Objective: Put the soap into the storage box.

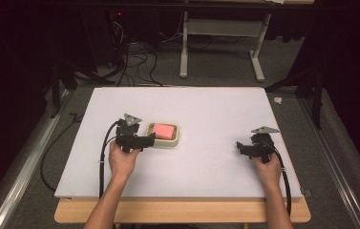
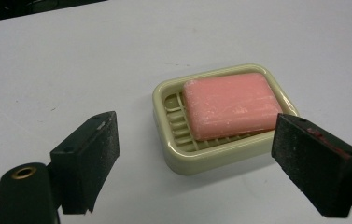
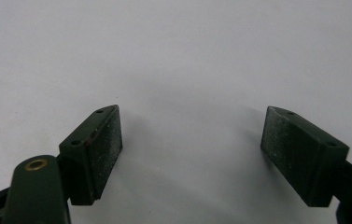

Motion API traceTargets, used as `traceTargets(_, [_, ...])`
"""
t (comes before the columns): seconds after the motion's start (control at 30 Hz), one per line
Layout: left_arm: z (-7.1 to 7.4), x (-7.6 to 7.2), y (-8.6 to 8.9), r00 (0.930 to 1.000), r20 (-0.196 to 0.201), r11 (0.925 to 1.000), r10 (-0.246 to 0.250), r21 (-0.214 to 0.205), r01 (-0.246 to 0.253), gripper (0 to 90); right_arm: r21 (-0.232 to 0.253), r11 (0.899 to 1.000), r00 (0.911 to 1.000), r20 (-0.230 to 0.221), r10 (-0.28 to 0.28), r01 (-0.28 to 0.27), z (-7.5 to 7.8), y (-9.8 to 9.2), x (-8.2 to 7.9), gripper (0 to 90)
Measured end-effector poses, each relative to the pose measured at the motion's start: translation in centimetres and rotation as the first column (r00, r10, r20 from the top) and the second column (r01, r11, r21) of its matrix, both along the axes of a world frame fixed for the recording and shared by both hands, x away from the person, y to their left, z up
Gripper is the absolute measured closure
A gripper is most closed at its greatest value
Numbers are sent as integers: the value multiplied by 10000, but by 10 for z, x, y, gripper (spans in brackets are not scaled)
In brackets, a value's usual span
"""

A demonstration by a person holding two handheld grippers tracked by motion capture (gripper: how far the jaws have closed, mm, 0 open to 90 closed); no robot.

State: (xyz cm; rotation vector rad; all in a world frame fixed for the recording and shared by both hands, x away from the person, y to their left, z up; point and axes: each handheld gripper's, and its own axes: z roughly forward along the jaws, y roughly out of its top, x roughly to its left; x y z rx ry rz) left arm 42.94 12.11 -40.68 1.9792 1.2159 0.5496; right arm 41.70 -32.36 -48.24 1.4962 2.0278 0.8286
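The left gripper is spread wide, holding nothing, its rough black pads just short of the dish, a cream ribbed plastic tray on the white table. A pink rounded soap lies in it. The right gripper gapes empty, well apart

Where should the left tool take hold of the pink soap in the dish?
Probably on the two long sides of the soap, coming from above. It lies flat in the dish, and its top rises above the rim, so the side edges look reachable. The left tool stands open before it.
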Motion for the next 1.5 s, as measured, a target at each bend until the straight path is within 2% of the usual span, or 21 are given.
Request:
traceTargets(0.2, [3,-6,5,9999,139,9999,50,-133,-48,159,1,10000,10000,0,5,-5,0,0,0,212])
traceTargets(0.43, [-3,-13,14,9995,135,9988,274,-402,-268,161,1,10000,10000,-2,2,-2,0,0,0,212])
traceTargets(1.5, [-17,-35,37,9984,11,9958,568,-717,-566,163,-1,10000,10000,-17,12,-12,0,0,0,212])
